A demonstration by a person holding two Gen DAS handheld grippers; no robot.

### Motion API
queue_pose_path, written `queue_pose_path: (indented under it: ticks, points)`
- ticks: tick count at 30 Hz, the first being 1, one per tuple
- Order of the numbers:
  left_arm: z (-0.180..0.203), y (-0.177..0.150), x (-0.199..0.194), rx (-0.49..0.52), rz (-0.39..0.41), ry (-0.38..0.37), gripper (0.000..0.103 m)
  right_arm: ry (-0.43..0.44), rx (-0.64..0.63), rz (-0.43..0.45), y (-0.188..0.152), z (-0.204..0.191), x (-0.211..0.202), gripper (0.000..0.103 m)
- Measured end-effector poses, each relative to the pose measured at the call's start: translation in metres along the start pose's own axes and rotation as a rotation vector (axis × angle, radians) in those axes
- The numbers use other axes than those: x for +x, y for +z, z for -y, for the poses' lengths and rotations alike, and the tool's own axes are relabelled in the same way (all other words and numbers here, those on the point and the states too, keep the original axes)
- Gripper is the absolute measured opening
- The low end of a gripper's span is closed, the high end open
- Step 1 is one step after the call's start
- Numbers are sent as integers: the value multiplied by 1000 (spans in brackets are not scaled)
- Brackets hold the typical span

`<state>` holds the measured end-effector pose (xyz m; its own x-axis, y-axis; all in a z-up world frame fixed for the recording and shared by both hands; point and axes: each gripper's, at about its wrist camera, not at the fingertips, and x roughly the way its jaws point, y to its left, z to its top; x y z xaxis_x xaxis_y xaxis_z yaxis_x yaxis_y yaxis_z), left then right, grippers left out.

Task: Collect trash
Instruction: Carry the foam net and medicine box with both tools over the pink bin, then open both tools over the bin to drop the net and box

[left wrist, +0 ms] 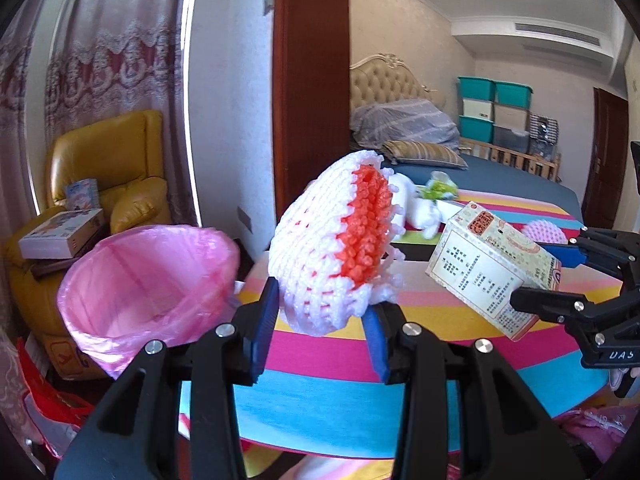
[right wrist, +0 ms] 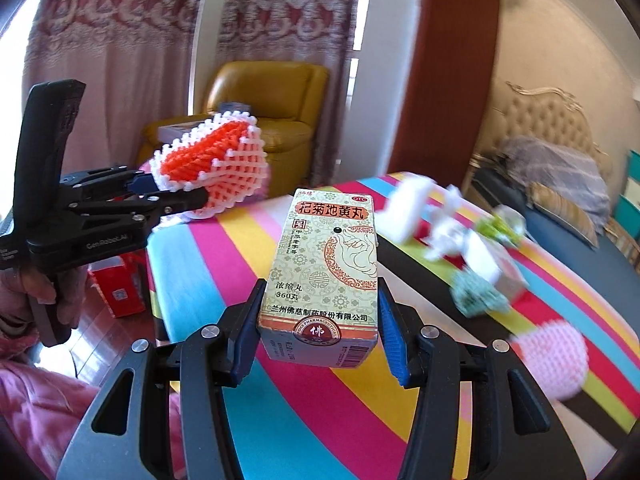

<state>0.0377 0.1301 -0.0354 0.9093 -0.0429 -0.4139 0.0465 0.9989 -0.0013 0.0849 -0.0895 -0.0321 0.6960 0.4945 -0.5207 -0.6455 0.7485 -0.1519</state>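
My left gripper [left wrist: 322, 320] is shut on a white and orange foam fruit net [left wrist: 332, 240], held above the striped table edge, to the right of the pink-lined trash bin [left wrist: 148, 280]. The net [right wrist: 216, 168] and left gripper [right wrist: 176, 196] also show in the right wrist view. My right gripper [right wrist: 320, 320] is shut on a cream medicine box [right wrist: 326, 272], held above the table. That box [left wrist: 492, 268] and right gripper [left wrist: 560, 276] show at right in the left wrist view.
On the striped tablecloth [right wrist: 312, 408] lie white foam pieces [right wrist: 416, 212], a green wrapper [right wrist: 500, 224], a teal net [right wrist: 476, 296] and a pink foam net [right wrist: 556, 356]. A yellow armchair [left wrist: 108, 176] with boxes stands behind the bin. A red bag [right wrist: 120, 288] sits on the floor.
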Motion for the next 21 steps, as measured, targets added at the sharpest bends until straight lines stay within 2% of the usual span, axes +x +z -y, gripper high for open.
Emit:
queue_pose_path:
  ticks: [7, 15, 21]
  points:
    - [-52, 6, -8, -65, 8, 99, 40, 85, -70, -5, 43, -34, 44, 49]
    - [-118, 15, 3, -127, -20, 206, 42, 189, -36, -16, 102, -66, 100, 49]
    - [-157, 15, 16, -168, -40, 256, 42, 220, -35, -10, 136, -96, 135, 50]
